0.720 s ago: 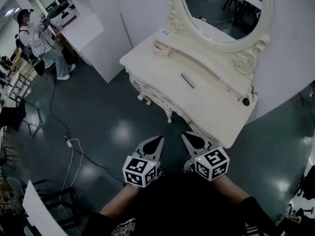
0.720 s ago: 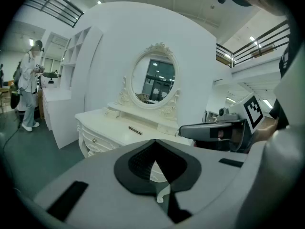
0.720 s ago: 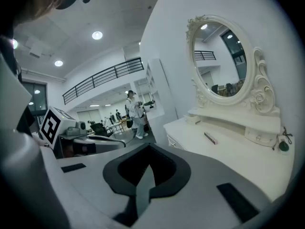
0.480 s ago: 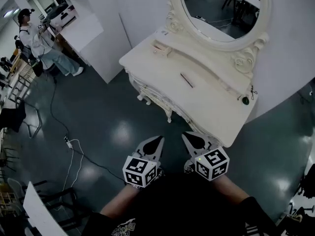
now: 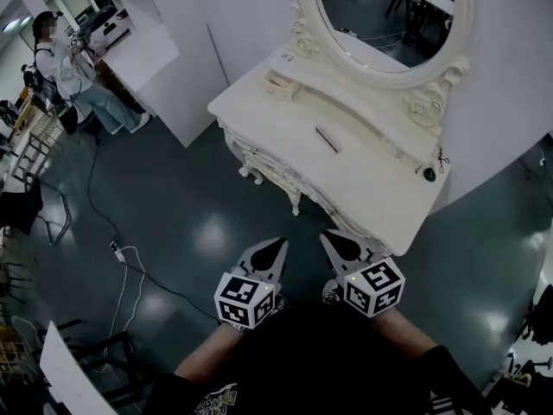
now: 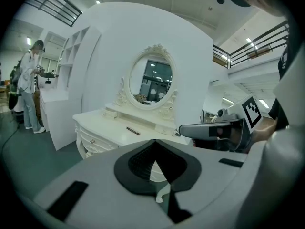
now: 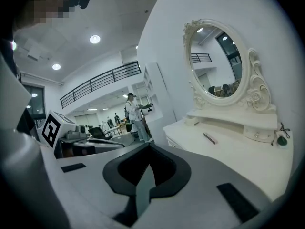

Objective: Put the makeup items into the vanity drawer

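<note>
Left gripper — grey jaws closed together, nothing between them. Beyond: cream-white carved vanity table with oval mirror, slim dark stick on its top — standing person far left.

Head view looks steeply down from well back; my gripper views face level, all sharing the cream carved vanity table.

The cream-white carved vanity table looks like painted wood, smooth and satin on top, with moulded scrollwork round its oval glass mirror. In front of the vanity, the dark teal floor is polished and glossy, mirroring the lamps. Nearer than the vanity, the left gripper and right gripper show matt grey plastic shells with black ribbed pads.
</note>
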Available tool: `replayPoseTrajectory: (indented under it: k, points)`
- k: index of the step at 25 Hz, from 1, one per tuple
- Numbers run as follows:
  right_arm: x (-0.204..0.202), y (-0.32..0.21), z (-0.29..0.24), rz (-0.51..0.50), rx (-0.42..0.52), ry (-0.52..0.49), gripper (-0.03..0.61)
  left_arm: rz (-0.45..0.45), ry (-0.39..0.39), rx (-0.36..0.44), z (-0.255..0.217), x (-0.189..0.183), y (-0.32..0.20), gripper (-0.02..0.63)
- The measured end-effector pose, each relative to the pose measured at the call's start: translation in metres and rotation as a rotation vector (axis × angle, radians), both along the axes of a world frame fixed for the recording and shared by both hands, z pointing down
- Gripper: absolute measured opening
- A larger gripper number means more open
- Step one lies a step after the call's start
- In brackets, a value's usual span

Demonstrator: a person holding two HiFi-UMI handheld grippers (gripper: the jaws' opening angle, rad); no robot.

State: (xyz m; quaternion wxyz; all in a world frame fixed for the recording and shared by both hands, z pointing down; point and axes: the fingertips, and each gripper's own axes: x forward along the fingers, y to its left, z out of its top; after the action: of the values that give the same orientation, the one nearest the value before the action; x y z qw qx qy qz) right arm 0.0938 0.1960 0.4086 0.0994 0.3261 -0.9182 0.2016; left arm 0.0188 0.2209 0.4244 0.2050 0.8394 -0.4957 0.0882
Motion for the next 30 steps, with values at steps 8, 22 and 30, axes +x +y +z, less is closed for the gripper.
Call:
replayPoseTrajectory:
  k: [8, 22, 30]
  points:
    - [-0.011, 0.002, -0.002, 0.021, 0.014, 0.009, 0.029, 0.010, 0.000, 0.002, -0.001, -0.016, 0.004, -0.002]
    - [-0.047, 0.011, 0.003, 0.084, 0.012, 0.021, 0.028, 0.072, -0.002, -0.008, 0.005, -0.055, 0.014, -0.003]
    - [-0.062, 0.019, 0.009, 0.133, 0.006, 0.025, 0.029, 0.102, 0.007, -0.017, 0.013, -0.074, 0.022, -0.002]
